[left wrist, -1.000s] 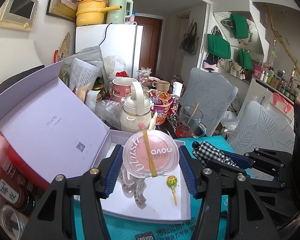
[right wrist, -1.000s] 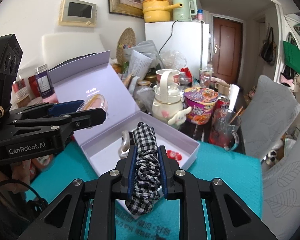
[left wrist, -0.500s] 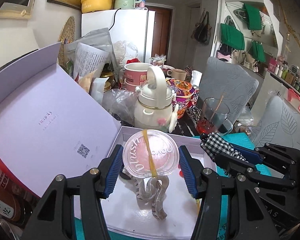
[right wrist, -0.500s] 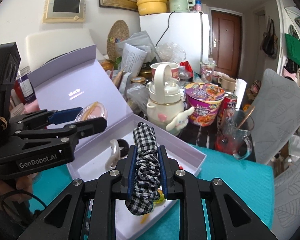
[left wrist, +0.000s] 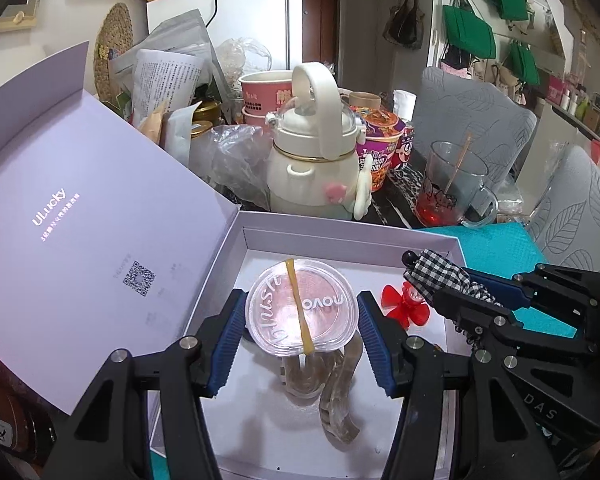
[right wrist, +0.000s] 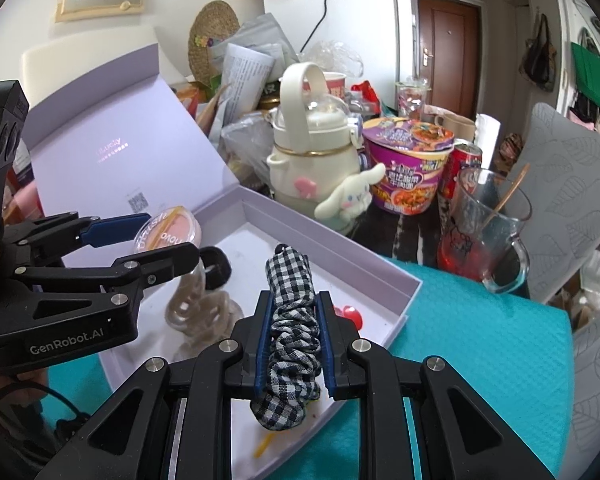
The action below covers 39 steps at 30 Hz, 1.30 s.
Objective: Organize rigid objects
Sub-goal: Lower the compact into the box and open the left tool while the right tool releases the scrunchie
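Observation:
My left gripper (left wrist: 302, 312) is shut on a round clear blush compact (left wrist: 302, 314) with a yellow band, held over the open white box (left wrist: 340, 236). It also shows in the right wrist view (right wrist: 168, 232). My right gripper (right wrist: 294, 312) is shut on a black-and-white checked hair clip (right wrist: 294, 320), over the box's right part; the clip also shows in the left wrist view (left wrist: 436, 272). In the box lie a beige wavy hair claw (left wrist: 332, 396), a small red fan-shaped piece (left wrist: 406, 306) and a black ring (right wrist: 216, 268).
The box lid (left wrist: 80, 232) stands open at the left. Behind the box stand a cream kettle-shaped bottle (left wrist: 312, 160), a purple noodle cup (right wrist: 408, 164), a red can (right wrist: 462, 168) and a glass mug (left wrist: 452, 188). A teal mat (right wrist: 480, 344) covers the table; grey chairs stand at the right.
Both grippers have moved forward and down over the box, closer to its floor. The compact and the checked clip stay gripped. The red piece has come into view in the box.

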Motion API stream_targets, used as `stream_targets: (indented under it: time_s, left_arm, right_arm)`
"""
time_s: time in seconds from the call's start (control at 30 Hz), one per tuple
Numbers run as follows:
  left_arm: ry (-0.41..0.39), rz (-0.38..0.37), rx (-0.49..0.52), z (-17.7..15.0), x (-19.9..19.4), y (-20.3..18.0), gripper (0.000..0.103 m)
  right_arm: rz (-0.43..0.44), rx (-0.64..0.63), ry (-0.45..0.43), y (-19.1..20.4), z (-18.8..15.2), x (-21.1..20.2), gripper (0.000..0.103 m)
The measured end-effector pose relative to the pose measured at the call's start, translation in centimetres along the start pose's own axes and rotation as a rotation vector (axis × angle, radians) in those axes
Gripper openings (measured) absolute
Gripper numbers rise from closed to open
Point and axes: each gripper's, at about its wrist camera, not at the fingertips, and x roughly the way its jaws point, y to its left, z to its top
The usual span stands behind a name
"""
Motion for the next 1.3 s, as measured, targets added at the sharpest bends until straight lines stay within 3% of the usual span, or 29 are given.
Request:
stream_targets:
  time_s: [0.53, 0.8, 0.97, 1.07, 1.3]
  left_arm:
    - [0.118, -0.008, -0.002, -1.0, 3.2, -0.3, 0.056]
    - [0.124, -0.001, -0.004, -0.8, 3.3, -0.4, 0.056]
    - [0.14, 0.001, -0.016, -0.6, 3.4, -0.2, 0.058]
    - [0.151, 0.019, -0.02, -0.6, 3.6, 0.0, 0.061]
    - [0.138, 0.03, -0.02, -0.6, 3.0, -0.1, 0.062]
  right_arm:
    - [-0.012, -0.017, 0.06, 0.5, -1.2, 2.7, 0.021]
    - [-0.024, -0.012, 0.076, 0.5, -1.4, 3.2, 0.021]
    - [-0.042, -0.013, 0.075, 0.5, -1.3, 3.2, 0.025]
    - [-0.05, -0.007, 0.074, 0.4, -1.3, 3.1, 0.034]
    - [-0.053, -0.004, 0.062, 0.3, -1.1, 2.5, 0.034]
